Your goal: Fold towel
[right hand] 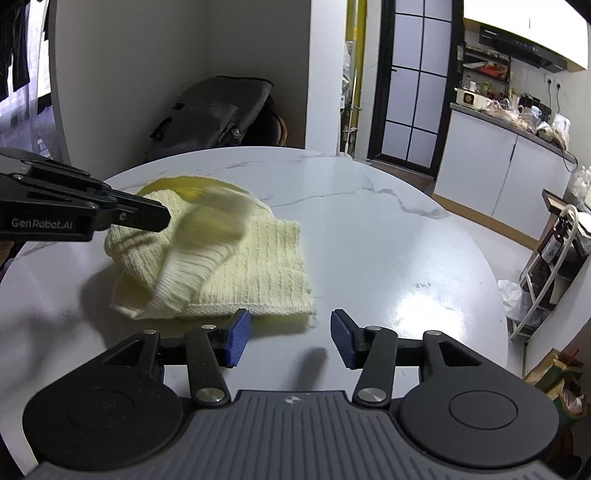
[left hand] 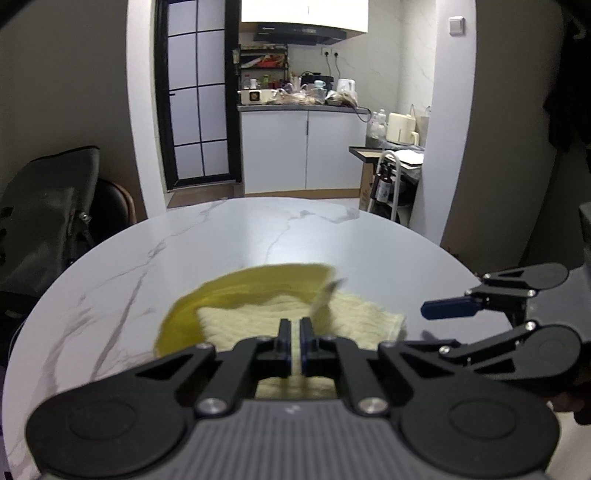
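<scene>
Left tongs (left hand: 295, 345) clenched on pale yellow ribbed knit towel (right hand: 258, 266) lifted off white marble round table (right hand: 369, 229); right tongs (right hand: 290, 338) released beside its near edge; risk: thin pinch slips, fold collapses.

Premises: a private home, dining corner opening onto a small kitchen. Ahead of the left gripper stands a round marble-pattern table (left hand: 258, 236); beyond it, white base cabinets (left hand: 303, 151), a cluttered countertop (left hand: 299, 96), a range hood (left hand: 299, 33) and a black-framed glazed door (left hand: 195, 92).
</scene>
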Available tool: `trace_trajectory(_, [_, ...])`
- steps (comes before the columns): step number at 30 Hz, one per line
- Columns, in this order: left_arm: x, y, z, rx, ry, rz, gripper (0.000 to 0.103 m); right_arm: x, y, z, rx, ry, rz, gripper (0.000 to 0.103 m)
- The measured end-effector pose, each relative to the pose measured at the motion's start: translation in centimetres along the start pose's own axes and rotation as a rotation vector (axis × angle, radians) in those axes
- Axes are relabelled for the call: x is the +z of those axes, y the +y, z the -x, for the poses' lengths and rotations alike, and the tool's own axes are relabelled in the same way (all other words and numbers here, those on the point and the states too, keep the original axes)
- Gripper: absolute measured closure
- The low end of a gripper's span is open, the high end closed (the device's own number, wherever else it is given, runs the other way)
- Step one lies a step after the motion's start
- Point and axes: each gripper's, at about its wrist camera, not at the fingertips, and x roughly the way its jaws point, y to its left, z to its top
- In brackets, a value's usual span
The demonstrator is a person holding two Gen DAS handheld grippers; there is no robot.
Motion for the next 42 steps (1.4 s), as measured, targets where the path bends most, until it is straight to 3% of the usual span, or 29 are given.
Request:
trace_trajectory(11, [-0.6,0.6,0.5,-0.019,0.004,0.011,0.094,0.4,1.1,-0.5,-0.019,-0.021,0.030,0.050])
trace_trajectory(13, [-0.9,0.2,0.4,-0.028,0.005,0.004,0.093,0.3,0.9,-0.4,0.010,-0.036,0.018,0.059])
trace_trajectory(15, [-0.9,0.1,0.4,-0.037,0.003,0.003,0.093,0.2,0.6,-0.6,0.036,-0.034,0.009,0.081])
trace_trajectory(21, [-0.9,-0.2,0.2,-0.044,0.008,0.008,0.087,0.5,0.5,-0.6,0.042,-0.062,0.010,0.093])
trace_trajectory(28, [-0.3,-1.2,-0.4,-0.070,0.001,0.011,0.073,0.2,0.6,-1.1,-0.008,-0.032,0.048,0.089])
trace_trajectory(30, [-0.1,-1.5,-0.7,-0.076,0.000,0.013,0.066,0.0,0.6,-1.2,-0.024,-0.023,0.059,0.073])
trace_trajectory(33, [0.4,-2.1,-1.3,-0.088,0.000,0.010,0.064,-0.2,0.4,-0.8,-0.027,-0.038,0.062,0.066])
trace_trajectory(39, [1.4,-3.8,-3.1,-0.116,0.011,-0.015,0.063,-0.8,-0.7,-0.2,-0.024,-0.034,0.063,0.064])
trace_trajectory(42, [1.5,-4.7,-4.0,-0.125,0.023,-0.029,0.058,-1.1,-1.4,0.2,-0.028,-0.038,0.052,0.064])
